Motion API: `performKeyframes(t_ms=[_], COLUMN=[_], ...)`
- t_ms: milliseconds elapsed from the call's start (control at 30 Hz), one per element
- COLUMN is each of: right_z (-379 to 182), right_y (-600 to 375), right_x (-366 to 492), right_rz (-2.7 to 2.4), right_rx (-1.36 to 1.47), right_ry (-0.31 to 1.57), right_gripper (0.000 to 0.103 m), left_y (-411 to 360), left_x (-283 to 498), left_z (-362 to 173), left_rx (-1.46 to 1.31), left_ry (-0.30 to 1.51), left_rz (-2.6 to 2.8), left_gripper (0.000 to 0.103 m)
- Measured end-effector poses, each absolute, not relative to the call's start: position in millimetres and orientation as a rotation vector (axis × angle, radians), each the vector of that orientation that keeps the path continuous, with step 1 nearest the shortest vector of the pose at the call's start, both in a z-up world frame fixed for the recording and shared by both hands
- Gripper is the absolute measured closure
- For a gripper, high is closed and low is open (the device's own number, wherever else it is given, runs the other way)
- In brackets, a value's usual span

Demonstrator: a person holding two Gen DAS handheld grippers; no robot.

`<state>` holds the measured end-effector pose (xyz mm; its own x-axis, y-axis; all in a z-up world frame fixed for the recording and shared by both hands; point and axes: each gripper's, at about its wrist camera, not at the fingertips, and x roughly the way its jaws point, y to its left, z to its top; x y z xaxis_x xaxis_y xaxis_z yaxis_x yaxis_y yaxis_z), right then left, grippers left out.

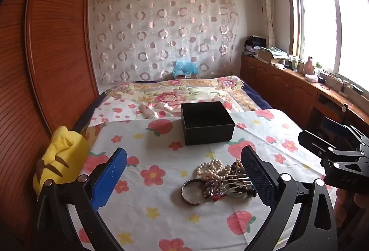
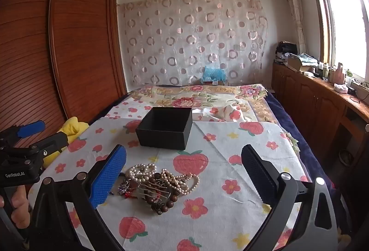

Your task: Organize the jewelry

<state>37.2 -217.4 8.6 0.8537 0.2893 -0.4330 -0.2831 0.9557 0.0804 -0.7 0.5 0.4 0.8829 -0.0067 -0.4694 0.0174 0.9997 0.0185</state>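
A pile of jewelry (image 1: 219,178) lies on the flowered sheet: pearl strands (image 1: 213,169), a metal bangle (image 1: 190,191), a dark wooden bead bracelet and a jewelled hair comb. It also shows in the right wrist view (image 2: 156,184). An open, empty black box (image 1: 206,122) stands beyond it, also in the right wrist view (image 2: 165,127). My left gripper (image 1: 184,178) is open above the near side of the pile. My right gripper (image 2: 184,178) is open, the pile by its left finger. Each gripper shows in the other's view, the right one (image 1: 332,152) and the left one (image 2: 32,135).
A yellow plush toy (image 1: 61,156) lies at the bed's left edge beside a wooden wardrobe (image 1: 46,43). A floral quilt (image 1: 175,92) covers the far bed. A low wooden cabinet (image 1: 299,87) with clutter runs under the window on the right.
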Motion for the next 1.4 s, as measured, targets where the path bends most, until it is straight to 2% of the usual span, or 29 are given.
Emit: performKeyframes(t_ms=[1400], right_z=[9.8], right_y=[-218.8], right_x=[36.8], right_rz=[0.304], right_rx=[0.025], right_ry=[0.450], right_gripper=[0.002], left_y=[1.1], left_x=[-1.1], left_z=[0.8], left_rx=[0.023], left_ry=[0.491], left_rz=[-0.014], left_gripper=[0.007])
